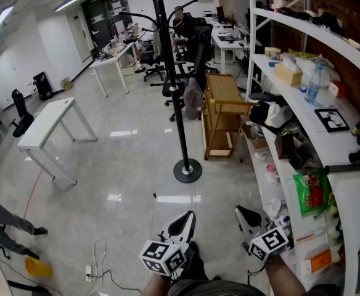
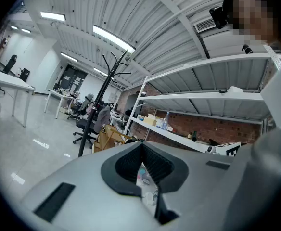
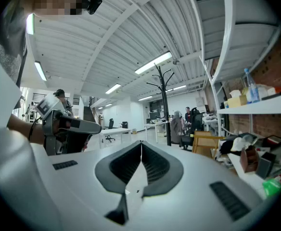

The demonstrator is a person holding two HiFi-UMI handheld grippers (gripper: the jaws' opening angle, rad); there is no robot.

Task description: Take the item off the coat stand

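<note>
A black coat stand rises from a round base on the glossy floor, straight ahead of me. A grey cloth item hangs beside its pole at mid height. It also shows small and far off as the grey item and the grey item in the two gripper views. My left gripper and right gripper are low in the head view, well short of the stand. The left gripper is shut with nothing in it. The right gripper is shut and empty too.
A wooden trolley stands just right of the stand. White shelving loaded with several objects lines the right side. A white table stands at left. Office chairs and desks are behind the stand. A cable lies on the floor.
</note>
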